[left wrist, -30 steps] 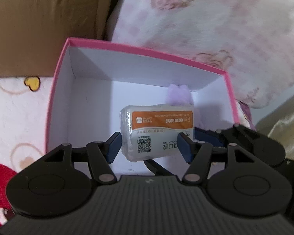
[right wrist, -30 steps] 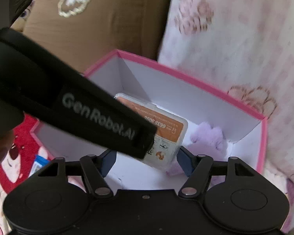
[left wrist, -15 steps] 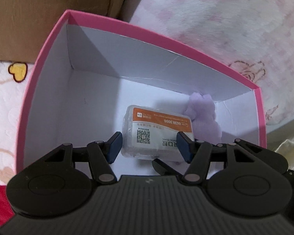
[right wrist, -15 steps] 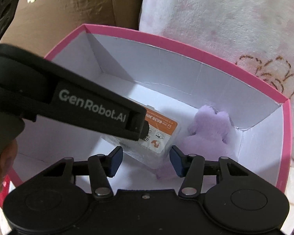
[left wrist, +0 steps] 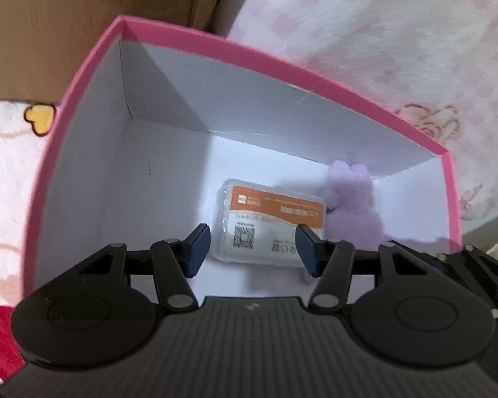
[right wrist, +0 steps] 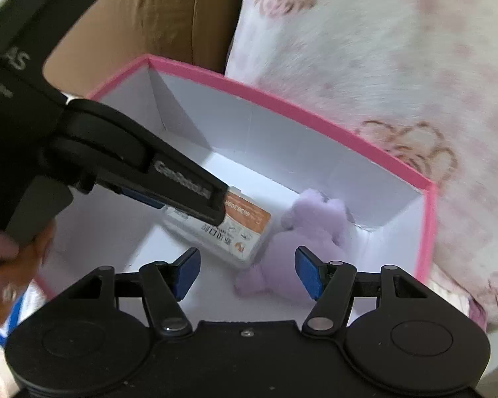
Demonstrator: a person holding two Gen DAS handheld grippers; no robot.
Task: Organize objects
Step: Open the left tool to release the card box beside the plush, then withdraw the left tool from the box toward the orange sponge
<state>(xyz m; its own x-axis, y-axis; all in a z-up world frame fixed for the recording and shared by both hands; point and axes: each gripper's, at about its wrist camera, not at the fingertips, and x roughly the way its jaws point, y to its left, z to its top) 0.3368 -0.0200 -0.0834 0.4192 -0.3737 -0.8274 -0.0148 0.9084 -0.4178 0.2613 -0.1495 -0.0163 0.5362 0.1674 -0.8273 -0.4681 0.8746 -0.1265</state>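
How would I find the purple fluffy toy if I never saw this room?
Look inside the pink box with white walls, sitting on the flowery blanket. In its far right corner lies the purple plush toy, touching a packet. It is soft and fuzzy; the packet is flat, orange and white.

1. The left gripper's finger (right wrist: pixel 186 187) carries white lettering that seems to read "GenRobot.AI", blurred in the right wrist view.
2. The orange-and-white packet (right wrist: pixel 239 229) shows upside-down digits ending "3098" on its orange band.
3. The same packet bears a QR code (left wrist: pixel 244 236) on its white part.
4. Its other print is too small to read.
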